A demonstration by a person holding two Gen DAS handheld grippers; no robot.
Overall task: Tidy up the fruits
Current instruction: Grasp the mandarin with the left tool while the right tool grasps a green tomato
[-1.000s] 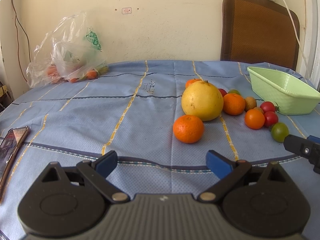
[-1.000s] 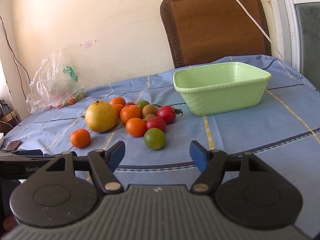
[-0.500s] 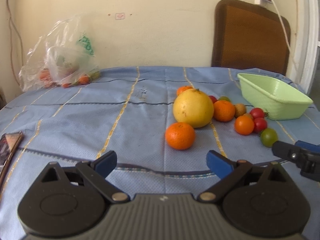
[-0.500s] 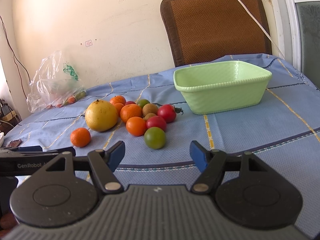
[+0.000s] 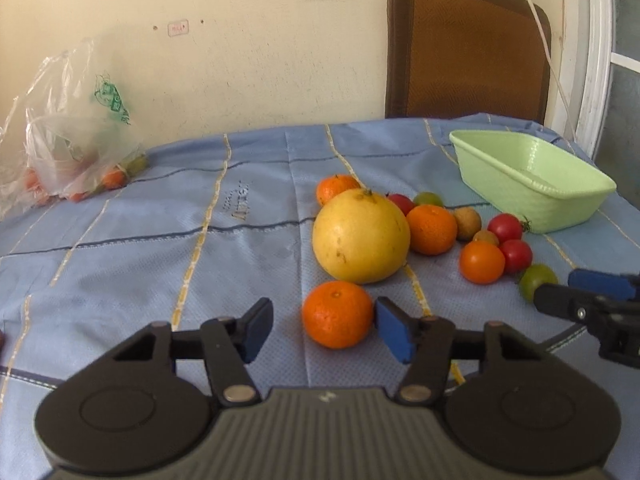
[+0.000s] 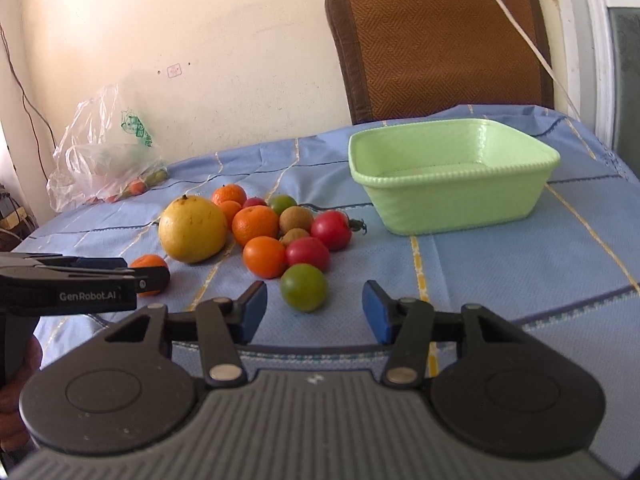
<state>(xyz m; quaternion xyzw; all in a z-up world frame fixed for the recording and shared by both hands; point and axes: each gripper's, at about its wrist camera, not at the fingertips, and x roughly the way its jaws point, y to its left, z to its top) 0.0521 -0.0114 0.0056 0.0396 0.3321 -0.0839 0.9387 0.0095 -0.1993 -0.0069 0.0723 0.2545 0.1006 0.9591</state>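
Note:
A pile of fruit lies on the blue cloth: a big yellow grapefruit [image 5: 361, 236], oranges, red tomatoes and a green tomato [image 6: 304, 287]. A lone orange [image 5: 338, 314] lies nearest. My left gripper [image 5: 324, 330] is open, its right pad beside that orange, which sits partly between the jaws. My right gripper [image 6: 314, 312] is open, with the green tomato just ahead between its fingertips. The green basket [image 6: 452, 184] stands empty to the right of the pile.
A clear plastic bag [image 5: 76, 136] with more fruit lies at the far left by the wall. A brown chair back [image 6: 440, 36] stands behind the table. A white cable [image 6: 520, 28] hangs across it.
Both grippers have moved forward toward the fruit. The left one has come up to the lone orange; the right one has closed in on the green tomato.

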